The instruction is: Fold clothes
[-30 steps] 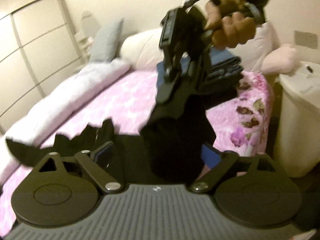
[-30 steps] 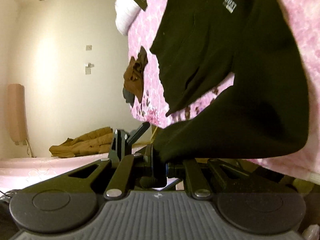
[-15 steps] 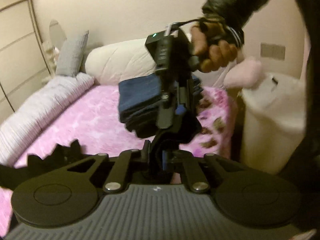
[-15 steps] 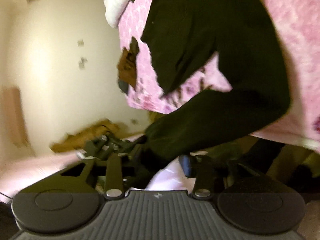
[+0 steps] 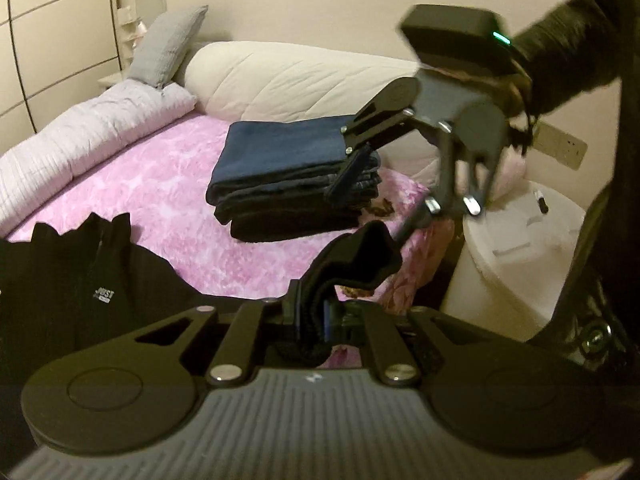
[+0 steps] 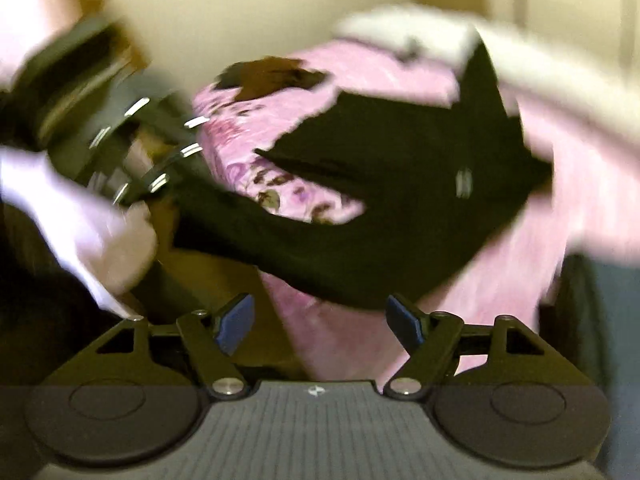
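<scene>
Left gripper (image 5: 310, 314): jaws clamped on black sleeve cuff (image 5: 356, 252), nearest thing to its camera.
Right gripper (image 6: 320, 322): jaws wide and just been opening, nothing between the blue pads (image 6: 236, 320); hangs above bed corner, beyond the cuff.
Black top (image 5: 96, 276): spread on the pink bed (image 5: 160, 184), left of cuff; sleeve runs off bed edge to left gripper.
Change: right gripper pinched the sleeve a second ago; left was wide then, now holds it.
Folded stack (image 5: 288, 180): on bed, beyond cuff.
White bin (image 5: 520, 256): right of bed, lid shut, contents hidden.
</scene>
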`<move>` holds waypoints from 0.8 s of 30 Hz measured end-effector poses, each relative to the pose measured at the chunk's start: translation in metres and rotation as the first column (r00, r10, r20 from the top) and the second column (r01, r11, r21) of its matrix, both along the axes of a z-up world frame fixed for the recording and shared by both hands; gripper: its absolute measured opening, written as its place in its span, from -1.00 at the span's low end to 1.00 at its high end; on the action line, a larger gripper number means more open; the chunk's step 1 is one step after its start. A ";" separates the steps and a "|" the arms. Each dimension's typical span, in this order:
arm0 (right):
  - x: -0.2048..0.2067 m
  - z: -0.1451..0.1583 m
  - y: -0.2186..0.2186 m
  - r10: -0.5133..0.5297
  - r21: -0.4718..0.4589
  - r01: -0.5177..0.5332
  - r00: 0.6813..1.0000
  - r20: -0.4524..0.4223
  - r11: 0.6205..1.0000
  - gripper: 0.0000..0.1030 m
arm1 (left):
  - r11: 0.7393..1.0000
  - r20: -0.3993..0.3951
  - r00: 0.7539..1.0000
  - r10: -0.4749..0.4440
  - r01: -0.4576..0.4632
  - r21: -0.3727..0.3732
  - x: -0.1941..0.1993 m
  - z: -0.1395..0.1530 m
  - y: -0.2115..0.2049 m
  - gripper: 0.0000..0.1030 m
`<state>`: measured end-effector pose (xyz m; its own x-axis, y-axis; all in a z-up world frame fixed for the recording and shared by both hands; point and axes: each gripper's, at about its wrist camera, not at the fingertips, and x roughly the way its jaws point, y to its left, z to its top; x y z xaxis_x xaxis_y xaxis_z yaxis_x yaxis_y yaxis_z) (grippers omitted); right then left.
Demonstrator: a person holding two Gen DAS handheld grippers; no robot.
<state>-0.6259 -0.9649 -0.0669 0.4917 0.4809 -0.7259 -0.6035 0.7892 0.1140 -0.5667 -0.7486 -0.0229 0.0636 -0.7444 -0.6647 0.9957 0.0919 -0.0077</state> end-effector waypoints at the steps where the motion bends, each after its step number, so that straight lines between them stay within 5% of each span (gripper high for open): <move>1: -0.006 0.001 0.009 0.049 -0.047 -0.046 0.997 0.059 0.998 0.47 | 1.000 -0.011 1.000 0.007 -0.007 0.000 0.003 0.001 -0.001 -0.87; 6: -0.011 -0.007 0.046 0.204 -0.170 -0.170 0.956 0.210 0.971 0.31 | 1.000 -0.046 0.999 0.028 -0.028 -0.006 0.010 0.007 -0.003 -0.87; 10: 0.003 -0.003 0.048 0.213 -0.159 -0.184 0.959 0.187 0.970 -0.60 | 0.999 -0.054 0.998 0.041 -0.042 -0.012 0.015 0.015 -0.001 -0.87; 13: 0.014 0.006 0.045 0.210 -0.140 -0.188 0.963 0.167 0.972 -0.77 | 0.997 -0.059 0.996 0.060 -0.062 -0.034 0.027 0.022 0.000 -0.87; 19: 0.068 0.039 0.024 0.146 -0.131 -0.121 0.967 0.208 0.984 -0.76 | 0.984 -0.073 0.988 0.139 -0.146 -0.103 0.109 0.040 -0.009 -0.87; 22: 0.116 0.042 0.010 0.047 -0.065 -0.034 0.978 0.205 0.997 -0.10 | 0.978 -0.106 0.982 0.158 -0.171 -0.120 0.182 0.040 -0.016 -0.87; 24: 0.149 0.038 -0.003 -0.022 -0.014 0.025 0.985 0.170 1.000 -0.01 | 0.980 -0.137 0.981 0.140 -0.157 -0.126 0.234 0.035 -0.022 -0.87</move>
